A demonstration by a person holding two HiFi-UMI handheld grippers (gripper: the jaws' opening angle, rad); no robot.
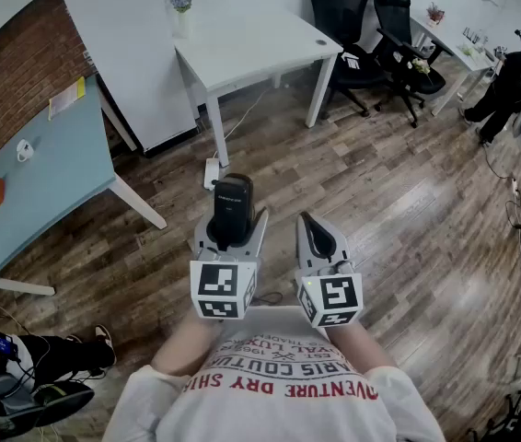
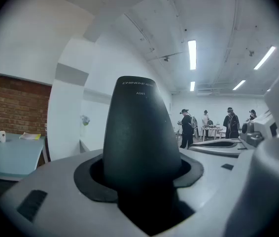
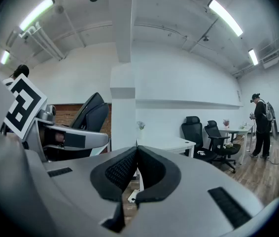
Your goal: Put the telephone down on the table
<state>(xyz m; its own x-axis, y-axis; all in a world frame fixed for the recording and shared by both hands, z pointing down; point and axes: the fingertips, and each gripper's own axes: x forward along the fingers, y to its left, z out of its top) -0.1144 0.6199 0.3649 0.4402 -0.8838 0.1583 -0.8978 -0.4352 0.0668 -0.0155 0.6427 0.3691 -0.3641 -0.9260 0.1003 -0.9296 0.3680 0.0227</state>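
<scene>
The black telephone (image 1: 233,207) stands upright between the jaws of my left gripper (image 1: 231,233), which is shut on it. I hold it in front of my chest, high above the wood floor. In the left gripper view the telephone (image 2: 139,132) fills the middle, its rounded top pointing up and the pads hugging its base. My right gripper (image 1: 314,233) hovers just right of the left one, shut with nothing in it; its pads (image 3: 124,169) meet in the right gripper view. A white table (image 1: 270,53) stands ahead, a pale blue table (image 1: 49,178) to the left.
A small vase (image 1: 180,7) sits on the white table; a mug (image 1: 24,150) and small items lie on the blue one. Black office chairs (image 1: 353,26) stand at the back right near a standing person (image 1: 504,86). A power strip (image 1: 212,171) lies on the floor.
</scene>
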